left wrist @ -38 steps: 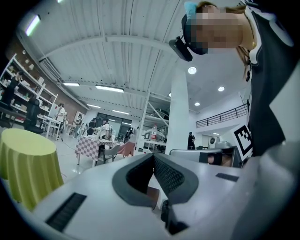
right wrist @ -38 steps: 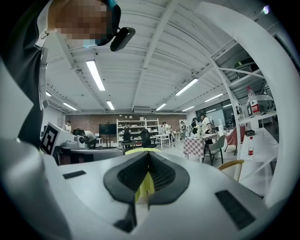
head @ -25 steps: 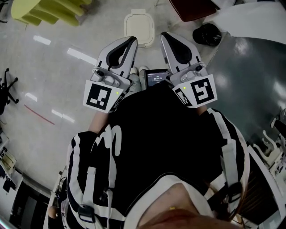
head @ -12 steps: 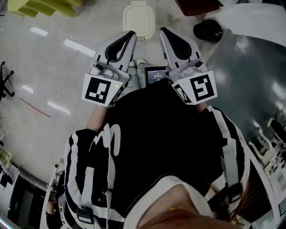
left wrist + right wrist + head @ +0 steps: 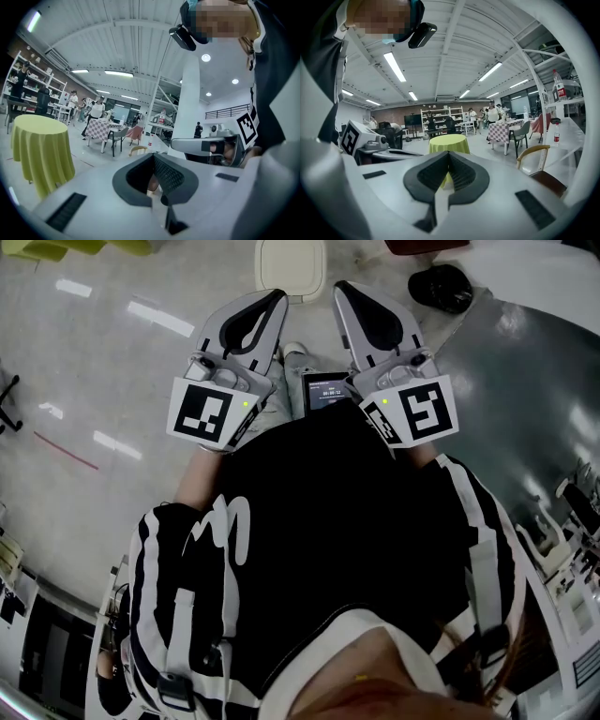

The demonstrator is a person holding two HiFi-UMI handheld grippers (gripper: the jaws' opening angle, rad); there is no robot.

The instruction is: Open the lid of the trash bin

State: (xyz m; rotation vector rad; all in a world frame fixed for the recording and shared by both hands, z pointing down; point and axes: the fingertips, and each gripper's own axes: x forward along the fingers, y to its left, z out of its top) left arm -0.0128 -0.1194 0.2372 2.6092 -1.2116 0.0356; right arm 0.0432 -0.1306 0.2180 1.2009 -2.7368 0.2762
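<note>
The trash bin (image 5: pixel 291 268) stands on the floor at the top middle of the head view, its cream-white lid down. Both grippers are held up in front of the person's chest and point forward, well short of the bin. My left gripper (image 5: pixel 273 300) is shut with nothing in it, and its dark pads (image 5: pixel 164 176) meet at the tip. My right gripper (image 5: pixel 344 289) is likewise shut and empty, pads (image 5: pixel 459 173) pressed together. Neither gripper view shows the bin; both look out level across the hall.
A small screen device (image 5: pixel 324 392) hangs between the grippers. A black bag (image 5: pixel 441 287) lies on the floor to the right of the bin, beside a grey table (image 5: pixel 534 381). A yellow-draped round table (image 5: pixel 449 143) and a wooden chair (image 5: pixel 534 157) stand ahead.
The bin and floor have slid toward the top edge of the head view. Both grippers stay shut in front of the chest, shifted slightly up in the frame.
</note>
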